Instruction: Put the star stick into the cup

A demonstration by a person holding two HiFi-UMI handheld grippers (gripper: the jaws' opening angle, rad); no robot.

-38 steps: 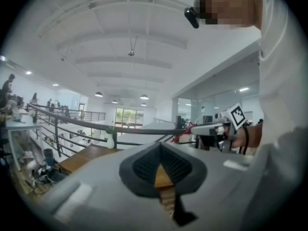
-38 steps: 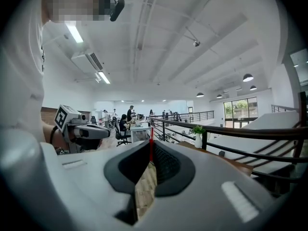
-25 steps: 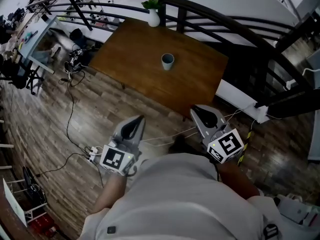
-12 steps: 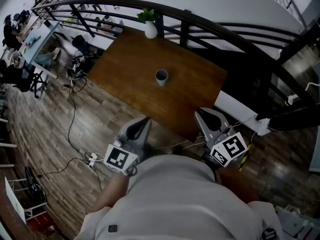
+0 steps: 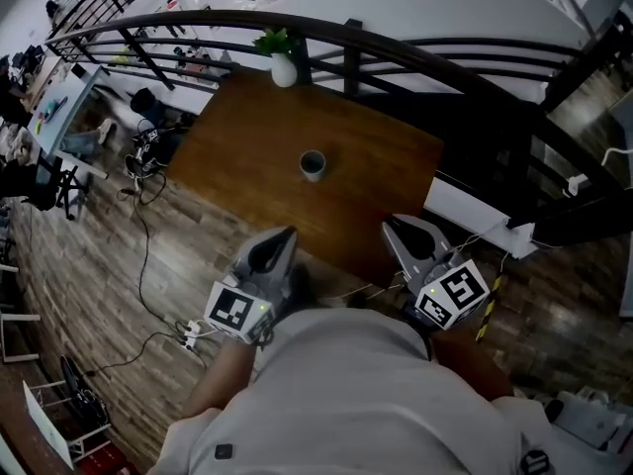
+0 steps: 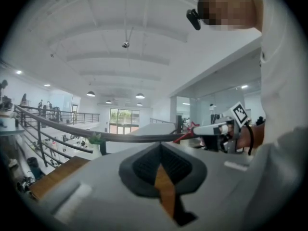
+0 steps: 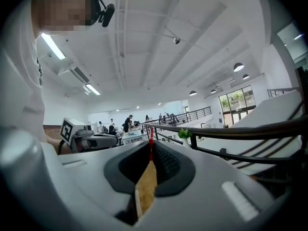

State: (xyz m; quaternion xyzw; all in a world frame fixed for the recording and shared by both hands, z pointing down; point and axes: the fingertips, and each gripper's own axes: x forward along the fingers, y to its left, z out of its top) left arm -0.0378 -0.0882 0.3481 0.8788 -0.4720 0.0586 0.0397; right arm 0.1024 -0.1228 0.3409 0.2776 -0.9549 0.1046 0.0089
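A grey cup (image 5: 313, 164) stands upright near the middle of the brown wooden table (image 5: 376, 166). Both grippers are held low by the table's near edge, short of the cup. My right gripper (image 5: 407, 232) is shut on the star stick, a thin red rod (image 7: 150, 137) rising from between its jaws. In the left gripper view the stick's red star end (image 6: 185, 134) pokes out of the right gripper's tip. The stick is too thin to make out in the head view. My left gripper (image 5: 275, 245) is shut with nothing in it.
A white vase with a green plant (image 5: 282, 62) sits at the table's far edge. A dark curved railing (image 5: 425, 62) runs behind the table. Cables (image 5: 138, 206) lie on the wooden floor to the left, and white cords (image 5: 465, 236) trail to the right.
The table and cup have slid lower and leftwards in the head view as the person stepped closer. Both grippers now reach the table's near edge, still shut.
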